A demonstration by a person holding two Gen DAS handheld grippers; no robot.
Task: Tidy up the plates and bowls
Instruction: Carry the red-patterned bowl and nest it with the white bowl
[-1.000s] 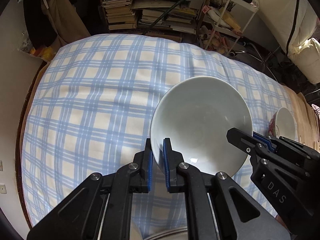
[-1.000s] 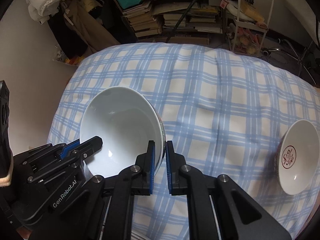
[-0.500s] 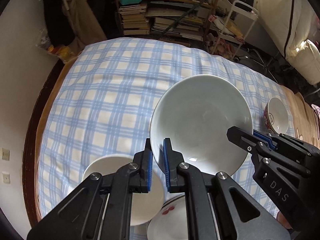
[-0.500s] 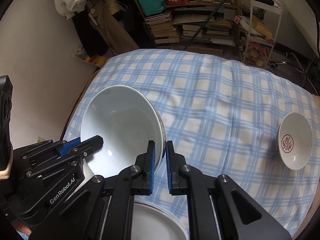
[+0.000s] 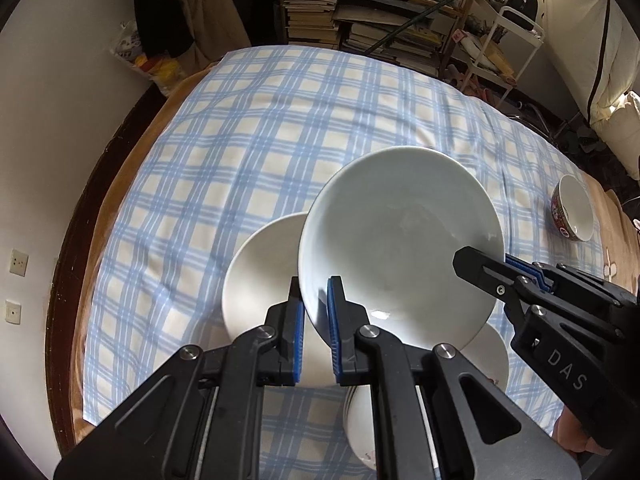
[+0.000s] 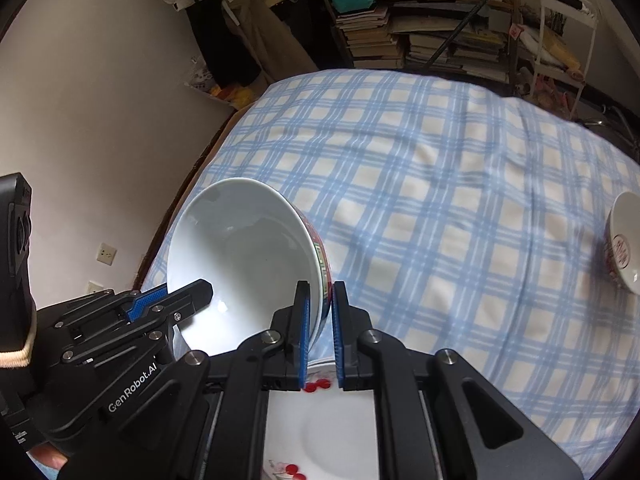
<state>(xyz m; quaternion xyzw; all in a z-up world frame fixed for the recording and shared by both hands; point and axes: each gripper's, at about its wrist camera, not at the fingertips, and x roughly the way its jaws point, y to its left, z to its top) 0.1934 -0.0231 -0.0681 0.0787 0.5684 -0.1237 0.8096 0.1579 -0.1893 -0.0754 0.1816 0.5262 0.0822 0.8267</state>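
Both grippers hold one large white bowl [image 5: 400, 248] with a red patterned outside [image 6: 240, 256], lifted above the table. My left gripper [image 5: 316, 320] is shut on its left rim. My right gripper [image 6: 320, 328] is shut on its right rim and also shows in the left wrist view [image 5: 500, 268]. Below the bowl lie a plain white plate [image 5: 260, 276] and a white plate with red cherries [image 6: 320, 432]. A small red-patterned bowl [image 5: 572, 208] stands far right on the table [image 6: 624, 244].
The table wears a blue and cream checked cloth [image 5: 280, 128]. Its dark wooden edge [image 5: 84, 216] runs along the white wall at the left. Bookshelves [image 5: 360, 20] and a white rack [image 5: 512, 40] stand beyond the far edge.
Both grippers have risen and pulled back with the large bowl. The two plates have come into view under it, and the small bowl looks farther away.
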